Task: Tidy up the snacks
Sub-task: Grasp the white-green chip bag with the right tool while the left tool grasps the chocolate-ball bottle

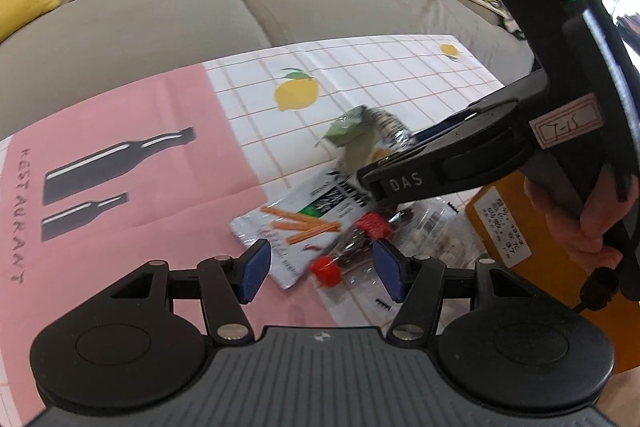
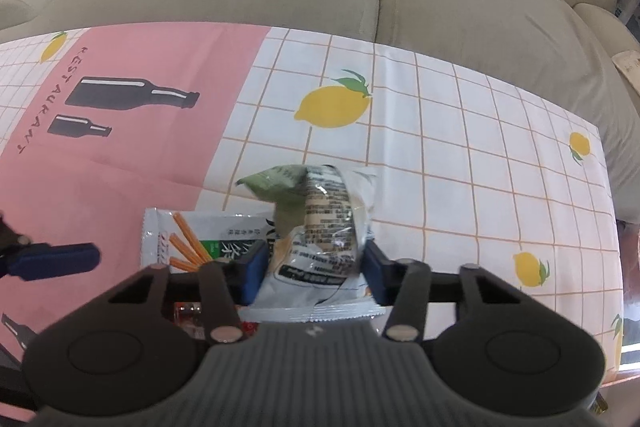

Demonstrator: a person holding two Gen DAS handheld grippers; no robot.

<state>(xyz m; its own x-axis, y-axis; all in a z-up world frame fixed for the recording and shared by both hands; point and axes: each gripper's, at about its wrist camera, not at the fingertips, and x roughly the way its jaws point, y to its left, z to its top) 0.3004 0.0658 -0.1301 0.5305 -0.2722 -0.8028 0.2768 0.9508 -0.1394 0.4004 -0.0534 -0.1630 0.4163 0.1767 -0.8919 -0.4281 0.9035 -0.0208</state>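
Observation:
A crumpled green and white snack packet (image 2: 320, 211) stands between the blue pads of my right gripper (image 2: 316, 273), which is shut on it. In the left wrist view the same packet (image 1: 356, 135) hangs raised off the cloth at the tip of the right gripper (image 1: 370, 181). Under it lies a white packet printed with orange sticks (image 1: 296, 223) (image 2: 180, 239). My left gripper (image 1: 320, 273) is open, hovering over a clear packet of dark snacks with red labels (image 1: 352, 247); its pads do not press on it. One left finger (image 2: 60, 261) shows at the left edge.
A pink and white lemon-print tablecloth (image 1: 120, 187) (image 2: 440, 147) covers the table. An orange box (image 1: 516, 239) and a clear plastic wrapper (image 1: 436, 223) sit at the right. A person's hand (image 1: 572, 223) grips the right tool. A grey sofa (image 1: 200, 7) with cushions stands behind.

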